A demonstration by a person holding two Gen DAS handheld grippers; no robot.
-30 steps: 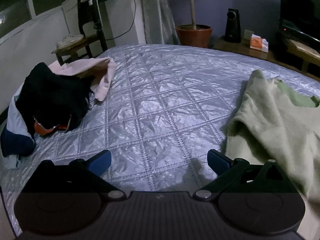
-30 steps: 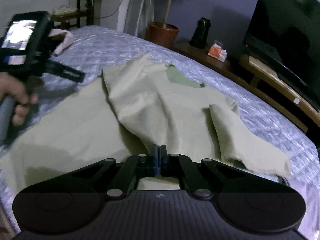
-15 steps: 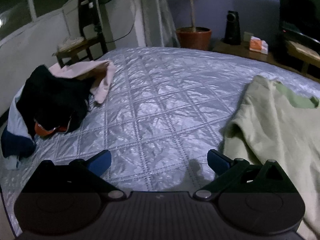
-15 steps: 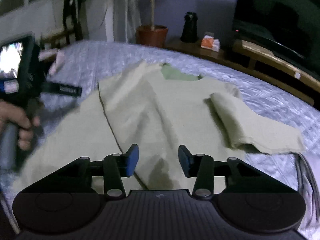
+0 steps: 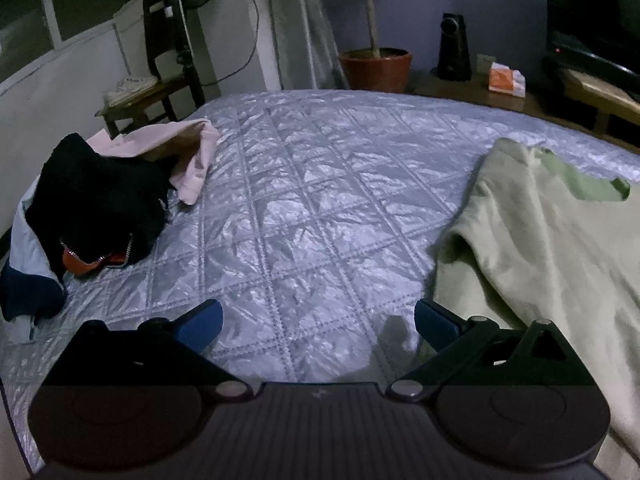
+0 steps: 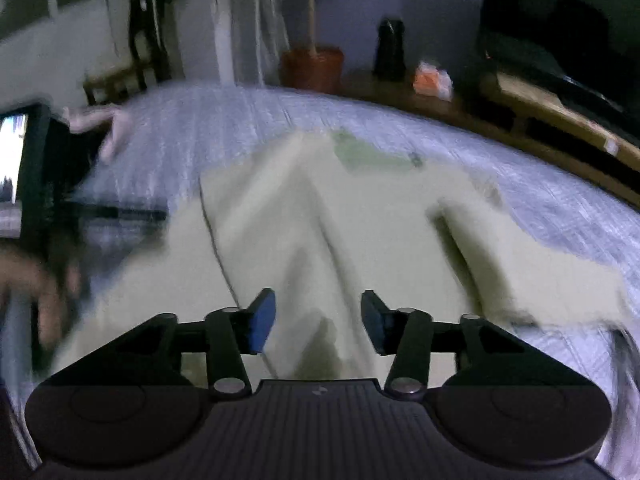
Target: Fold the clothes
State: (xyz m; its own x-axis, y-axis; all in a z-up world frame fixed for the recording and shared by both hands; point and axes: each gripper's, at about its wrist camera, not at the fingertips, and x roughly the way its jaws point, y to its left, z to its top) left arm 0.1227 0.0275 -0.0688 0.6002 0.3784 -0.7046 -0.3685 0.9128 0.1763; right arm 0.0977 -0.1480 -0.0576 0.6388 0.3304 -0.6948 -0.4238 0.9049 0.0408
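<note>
mid-fold on the bed point(image 5: 320, 208): right gripper point(image 6: 318, 322) opening, empty, over the green sweater point(image 6: 360, 232); left gripper point(image 5: 318, 322) spread, empty; next, regrasp an edge.

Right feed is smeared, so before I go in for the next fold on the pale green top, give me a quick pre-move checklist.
1. Right gripper free of cloth: ok, jaws opening, nothing between them.
2. Left gripper open and empty: ok.
3. Pale green top lying flat: not ok, edges folded over and rumpled.
4. Quilted bedspread bare beside the top: ok.
5. Pile of dark clothes apart from the top: ok.
6. Right view sharp enough to aim: not ok, blurred.
</note>
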